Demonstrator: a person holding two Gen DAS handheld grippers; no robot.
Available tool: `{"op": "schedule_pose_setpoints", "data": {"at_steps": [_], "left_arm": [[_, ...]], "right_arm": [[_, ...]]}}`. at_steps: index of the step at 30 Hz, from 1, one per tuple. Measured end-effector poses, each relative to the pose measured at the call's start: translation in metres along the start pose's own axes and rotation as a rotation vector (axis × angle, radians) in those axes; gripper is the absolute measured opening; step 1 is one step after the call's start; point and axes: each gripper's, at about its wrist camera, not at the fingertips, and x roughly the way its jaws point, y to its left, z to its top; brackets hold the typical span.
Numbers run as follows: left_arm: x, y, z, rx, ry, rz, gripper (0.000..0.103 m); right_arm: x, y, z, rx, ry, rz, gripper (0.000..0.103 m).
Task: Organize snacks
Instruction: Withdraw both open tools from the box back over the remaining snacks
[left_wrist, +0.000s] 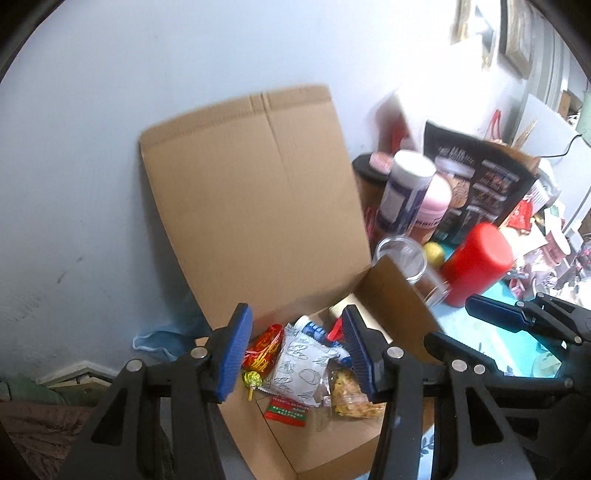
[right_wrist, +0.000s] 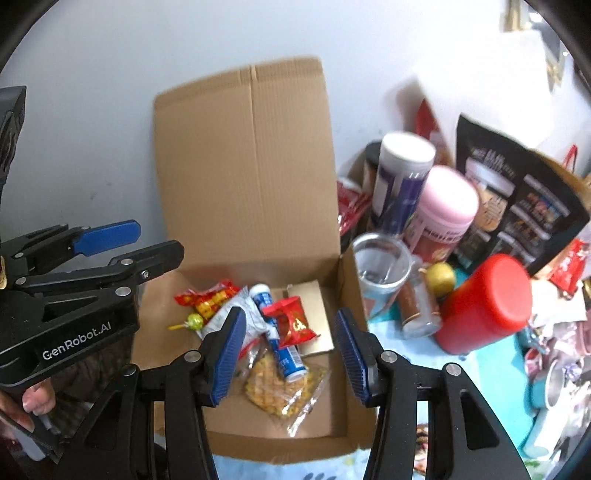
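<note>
Cardboard box (right_wrist: 255, 435) holds snacks (right_wrist: 284, 332); jars (right_wrist: 484, 302) crowd its right side. Both grippers' fingers (right_wrist: 225, 365) spread wide, empty.

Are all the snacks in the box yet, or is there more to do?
Lots are in: the cardboard box already holds a lollipop, a blue tube, a red packet and a yellow snack bag. Both grippers, left and right, are open and hold nothing. The lid is up.
</note>
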Motion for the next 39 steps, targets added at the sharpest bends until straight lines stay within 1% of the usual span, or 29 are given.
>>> {"op": "schedule_pose_setpoints", "data": {"at_steps": [6,11,12,13,15,18,19,21,22,23,24,28,33,37,39], "left_arm": [[-0.030,-0.011,0.001,0.012,-0.040,-0.014,0.050],[-0.048,-0.020,-0.007,0.037,-0.054,-0.032,0.050],[-0.052,-0.023,-0.010,0.045,-0.055,-0.044,0.050],[-0.054,-0.025,-0.012,0.051,-0.056,-0.056,0.050],[-0.060,-0.030,-0.017,0.062,-0.058,-0.069,0.050],[-0.066,-0.037,-0.025,0.080,-0.054,-0.085,0.050],[-0.067,-0.039,-0.028,0.086,-0.051,-0.089,0.050],[-0.070,-0.044,-0.034,0.098,-0.047,-0.096,0.054],[-0.071,-0.047,-0.038,0.104,-0.048,-0.094,0.062],[-0.073,-0.049,-0.041,0.107,-0.052,-0.092,0.067],[-0.075,-0.052,-0.044,0.113,-0.059,-0.091,0.068],[-0.076,-0.060,-0.053,0.135,-0.048,-0.097,0.069],[-0.073,-0.073,-0.067,0.154,-0.020,-0.160,0.069],[-0.066,-0.089,-0.079,0.200,-0.009,-0.200,0.069],[-0.060,-0.102,-0.087,0.228,0.015,-0.227,0.069]], "right_arm": [[-0.033,0.003,-0.009,0.007,-0.032,-0.022,0.051],[-0.053,0.005,-0.024,0.014,-0.050,-0.047,0.051],[-0.057,0.006,-0.027,0.019,-0.051,-0.052,0.052],[-0.061,0.006,-0.030,0.024,-0.051,-0.057,0.056],[-0.068,0.006,-0.037,0.030,-0.055,-0.074,0.059],[-0.078,0.006,-0.049,0.030,-0.057,-0.099,0.059],[-0.081,0.006,-0.053,0.033,-0.057,-0.104,0.063],[-0.088,0.006,-0.063,0.036,-0.058,-0.117,0.068],[-0.090,0.006,-0.066,0.037,-0.059,-0.123,0.072],[-0.092,0.006,-0.071,0.040,-0.059,-0.134,0.074],[-0.093,0.005,-0.075,0.043,-0.057,-0.146,0.078],[-0.097,-0.001,-0.095,0.075,-0.040,-0.177,0.078],[-0.101,-0.013,-0.123,0.140,-0.017,-0.183,0.078],[-0.101,-0.025,-0.144,0.186,0.014,-0.205,0.078],[-0.100,-0.032,-0.155,0.212,0.028,-0.219,0.078]]}}
